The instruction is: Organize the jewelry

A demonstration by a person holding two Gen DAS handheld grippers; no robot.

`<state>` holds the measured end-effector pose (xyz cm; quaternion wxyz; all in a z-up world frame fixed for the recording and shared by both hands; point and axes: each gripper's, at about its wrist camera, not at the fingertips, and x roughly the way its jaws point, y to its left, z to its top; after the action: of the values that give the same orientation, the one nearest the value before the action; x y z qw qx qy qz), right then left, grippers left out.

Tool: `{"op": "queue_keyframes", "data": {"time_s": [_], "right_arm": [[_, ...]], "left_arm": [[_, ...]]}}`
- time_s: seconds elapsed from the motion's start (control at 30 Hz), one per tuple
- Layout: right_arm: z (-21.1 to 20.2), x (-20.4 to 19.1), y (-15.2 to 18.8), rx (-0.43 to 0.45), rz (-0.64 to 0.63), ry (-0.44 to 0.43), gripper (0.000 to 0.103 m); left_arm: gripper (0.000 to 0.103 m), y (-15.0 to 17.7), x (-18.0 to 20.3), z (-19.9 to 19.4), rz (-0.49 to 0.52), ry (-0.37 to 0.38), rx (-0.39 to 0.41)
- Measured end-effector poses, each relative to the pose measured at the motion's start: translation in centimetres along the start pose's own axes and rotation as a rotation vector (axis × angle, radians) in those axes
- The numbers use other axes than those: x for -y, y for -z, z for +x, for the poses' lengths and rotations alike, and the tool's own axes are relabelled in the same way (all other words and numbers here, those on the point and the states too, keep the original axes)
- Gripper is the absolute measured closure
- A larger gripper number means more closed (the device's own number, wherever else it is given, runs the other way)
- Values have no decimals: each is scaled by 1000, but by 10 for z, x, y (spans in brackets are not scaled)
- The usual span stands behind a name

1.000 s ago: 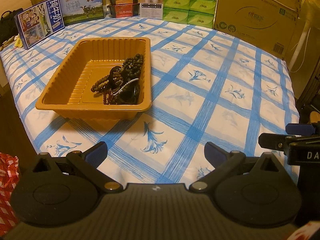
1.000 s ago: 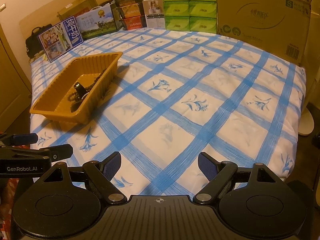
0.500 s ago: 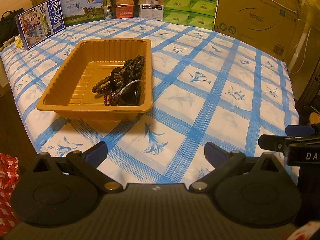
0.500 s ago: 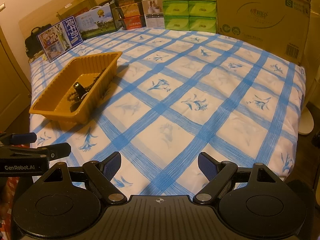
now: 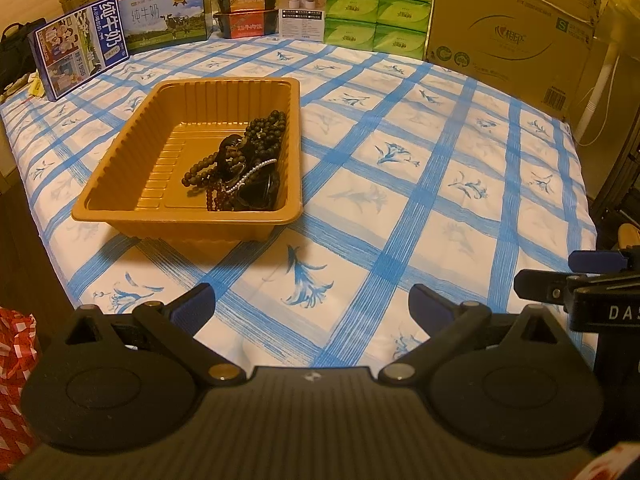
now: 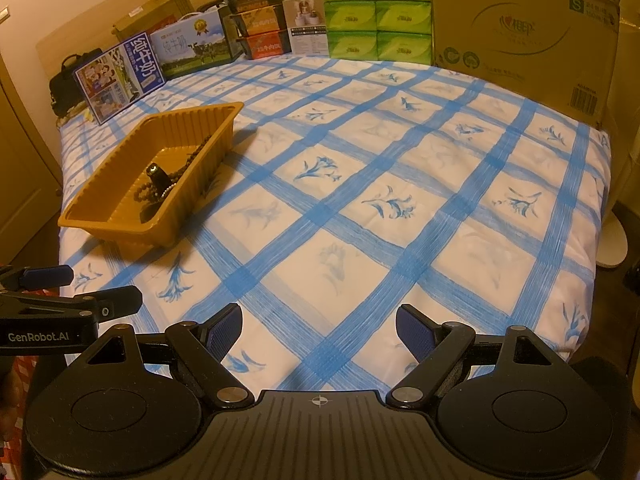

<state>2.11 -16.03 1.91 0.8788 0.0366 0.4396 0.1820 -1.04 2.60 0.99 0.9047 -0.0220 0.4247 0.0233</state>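
Both the left gripper [image 5: 312,304] and right gripper [image 6: 319,334] gape empty at lower frame, while beads [image 5: 240,168] fill the tray [image 5: 120,184] upper left.

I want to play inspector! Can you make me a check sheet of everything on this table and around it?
Surface: blue-checked tablecloth, flat.
Job's things: gold tray holds a tangled jewelry pile, dark beads and a pearl strand, heaped at its right side.
Clutter: milk cartons, green tissue packs, cardboard box along the far edge.
Grippers: left gripper and right gripper open, holding nothing, at the near edge.
Cables: white cord beside the box.
Surroundings: red checked bag below the table.
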Motion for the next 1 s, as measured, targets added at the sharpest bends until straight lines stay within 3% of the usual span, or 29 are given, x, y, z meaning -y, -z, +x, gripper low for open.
{"op": "queue_keyframes", "data": {"time_s": [1.0], "right_arm": [[2, -1, 5, -4, 2, 0, 19]], "left_arm": [[1, 3, 1, 0, 2, 3, 2]]}}
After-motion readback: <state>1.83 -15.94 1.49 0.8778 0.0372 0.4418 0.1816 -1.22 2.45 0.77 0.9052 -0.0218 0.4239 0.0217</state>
